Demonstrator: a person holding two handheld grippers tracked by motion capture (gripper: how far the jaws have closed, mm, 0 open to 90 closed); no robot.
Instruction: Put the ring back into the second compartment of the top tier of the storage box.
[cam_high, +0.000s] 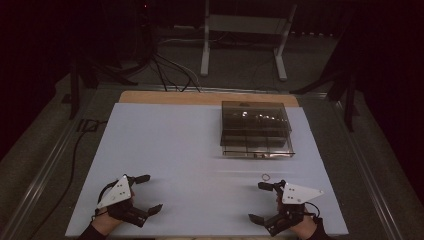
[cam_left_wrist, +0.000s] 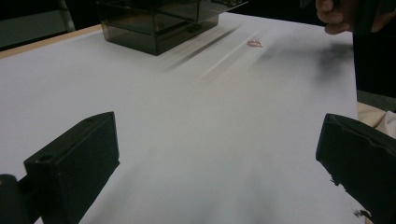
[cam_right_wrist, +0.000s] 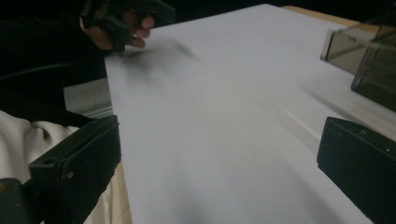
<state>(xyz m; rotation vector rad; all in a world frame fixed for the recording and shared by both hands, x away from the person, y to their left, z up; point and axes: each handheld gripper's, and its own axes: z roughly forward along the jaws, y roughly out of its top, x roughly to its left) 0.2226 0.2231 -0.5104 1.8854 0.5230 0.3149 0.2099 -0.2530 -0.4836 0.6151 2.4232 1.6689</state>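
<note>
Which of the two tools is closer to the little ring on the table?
The right tool. The small ring lies on the white table just in front of its upper jaw, while the left tool sits far off across the table.

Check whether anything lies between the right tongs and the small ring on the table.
Nothing visible does. The small ring lies alone on the white table, just beyond the open right tongs. The dark box stands farther back, past the ring, not in the path.
</note>
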